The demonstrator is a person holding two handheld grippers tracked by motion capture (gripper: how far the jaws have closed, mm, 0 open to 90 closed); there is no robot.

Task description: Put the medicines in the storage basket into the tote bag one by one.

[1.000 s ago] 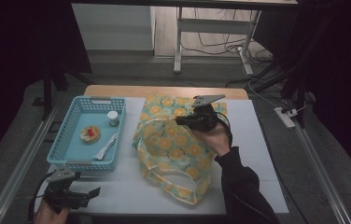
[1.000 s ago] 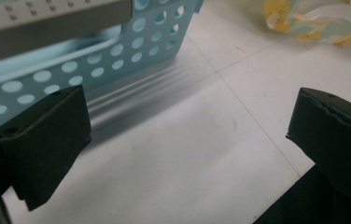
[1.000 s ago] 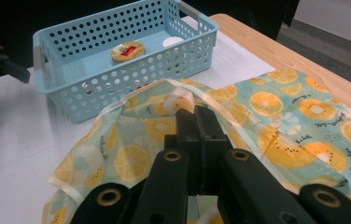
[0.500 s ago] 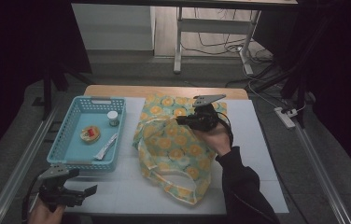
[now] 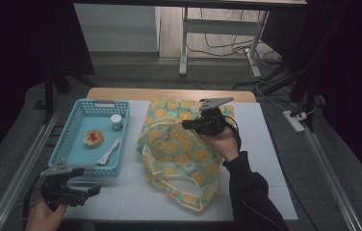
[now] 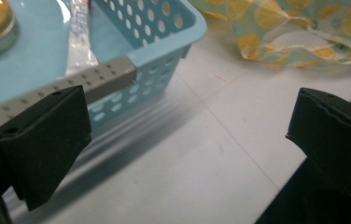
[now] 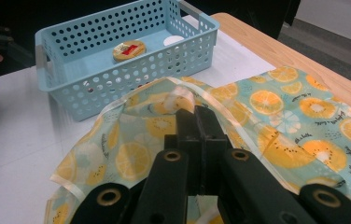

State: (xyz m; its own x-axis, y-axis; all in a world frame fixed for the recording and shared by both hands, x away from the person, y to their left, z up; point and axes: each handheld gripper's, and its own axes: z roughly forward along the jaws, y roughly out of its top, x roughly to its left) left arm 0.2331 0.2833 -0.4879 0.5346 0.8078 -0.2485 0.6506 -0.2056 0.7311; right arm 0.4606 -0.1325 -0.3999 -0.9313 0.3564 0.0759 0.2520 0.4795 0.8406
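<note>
Two tongs, one in each of my hands, over one table (image 5: 270,159) under a white cover.

Right tongs (image 5: 188,124): jaws pressed together, clenched on the rim of the bag (image 5: 179,154). In the right gripper view a pale strip of the bag's edge shows pinched between the closed jaws, and the cloth rises in a fold toward them. My right hand (image 5: 225,142) hovers over the bag's upper part.

Bag: thin cloth, pale green with orange and lemon slices, pale trim and a loop handle at the near end. It lies in the middle of the table, just right of the basket (image 5: 73,144), crumpled, its upper edge lifted by the right tongs.

Left tongs (image 5: 92,191): jaws standing wide apart, released, nothing between them. They hang at the near left edge of the table, just in front of the basket's near right corner; the left gripper view shows that corner (image 6: 164,46) close ahead.

Basket: light blue, perforated walls, on the left of the table. Contents: one round tin (image 5: 93,137) with a gold lid and red label, one small jar (image 5: 116,121) with a white top, one clear-wrapped packet (image 5: 109,151) lying slantwise.
</note>
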